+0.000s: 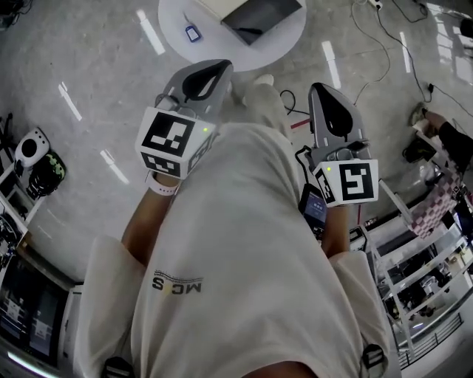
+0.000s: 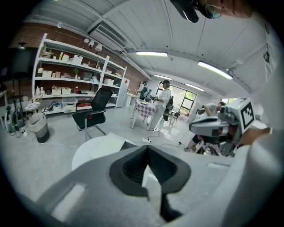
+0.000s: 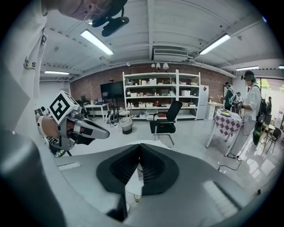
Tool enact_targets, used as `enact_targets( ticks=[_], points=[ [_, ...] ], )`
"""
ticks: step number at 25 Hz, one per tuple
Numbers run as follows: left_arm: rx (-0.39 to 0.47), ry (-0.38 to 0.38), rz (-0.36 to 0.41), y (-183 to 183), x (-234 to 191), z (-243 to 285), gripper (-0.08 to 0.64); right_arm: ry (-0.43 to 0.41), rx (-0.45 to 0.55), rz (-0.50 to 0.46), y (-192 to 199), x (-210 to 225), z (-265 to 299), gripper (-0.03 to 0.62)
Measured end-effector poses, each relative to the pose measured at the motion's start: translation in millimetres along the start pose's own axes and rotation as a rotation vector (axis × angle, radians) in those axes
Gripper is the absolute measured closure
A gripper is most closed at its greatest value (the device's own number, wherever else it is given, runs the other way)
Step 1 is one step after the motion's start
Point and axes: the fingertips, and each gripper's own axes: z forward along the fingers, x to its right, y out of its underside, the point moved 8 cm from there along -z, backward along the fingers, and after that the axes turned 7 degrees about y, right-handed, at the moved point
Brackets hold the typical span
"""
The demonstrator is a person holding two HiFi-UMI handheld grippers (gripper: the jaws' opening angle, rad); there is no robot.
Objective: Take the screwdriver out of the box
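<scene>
A round white table [image 1: 177, 18] stands ahead of me on the floor, carrying an open box [image 1: 255, 15] with a dark inside. No screwdriver shows in any view. My left gripper [image 1: 220, 66] is held in the air short of the table, jaws shut and empty. My right gripper [image 1: 322, 90] hovers beside it at about the same height, also shut on nothing. In the left gripper view the closed jaws [image 2: 147, 148] point over the table [image 2: 95, 150], with the right gripper [image 2: 213, 128] alongside. The right gripper view shows its own jaws [image 3: 141, 148] closed and the left gripper [image 3: 95, 132] nearby.
A small blue item [image 1: 192, 33] lies on the table beside the box. Cables [image 1: 384, 44] trail over the floor at right. A black office chair [image 2: 91, 115], a bin [image 2: 40, 128], shelving [image 3: 159, 99], a checked table [image 3: 228, 122] and standing people [image 2: 162, 106] fill the room beyond.
</scene>
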Motion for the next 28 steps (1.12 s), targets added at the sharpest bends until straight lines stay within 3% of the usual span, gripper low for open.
enact_targets(
  ticks=[7,18,28],
  points=[
    [-0.057,-0.008,-0.031,24,-12,28,0.560,-0.109,-0.084,-0.082,29,16,59,0.591],
    [-0.057,-0.119,-0.148,69,-59,59,0.560,-0.276,-0.187,-0.224,66,21,157,0.591],
    [-0.020,-0.195,-0.222,107,-107,53,0.560,-0.389,-0.302,-0.370,95,-12,250,0.549]
  ],
)
